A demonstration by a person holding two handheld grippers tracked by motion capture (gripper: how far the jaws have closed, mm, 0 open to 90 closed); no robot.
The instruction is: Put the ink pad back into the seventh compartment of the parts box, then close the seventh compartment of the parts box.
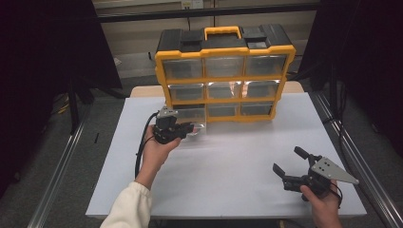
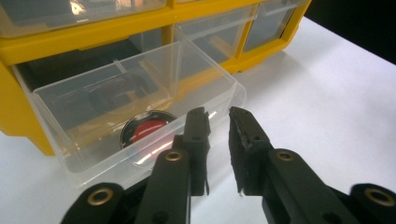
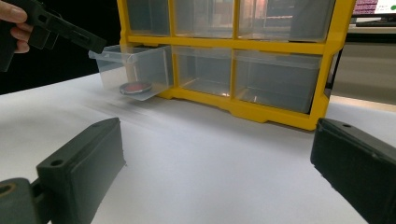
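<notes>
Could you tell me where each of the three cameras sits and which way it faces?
High view: above the person's side, facing forward and down on the white table and yellow organizer; both forearms, left gripper, right gripper.
Left gripper view: rides the left gripper, facing the pulled-out clear drawer holding a red-centred disc.
Right gripper view: rides the right gripper, low, facing the organizer front.
Shared: both gripper views show the drawer and disc.

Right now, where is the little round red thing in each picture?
High view: too small to make out inside the pulled-out clear drawer.
Left gripper view: the round red thing lies in the drawer, lower left of centre.
Right gripper view: upper left, on the drawer floor.
Shared landmark: the yellow organizer.
</notes>
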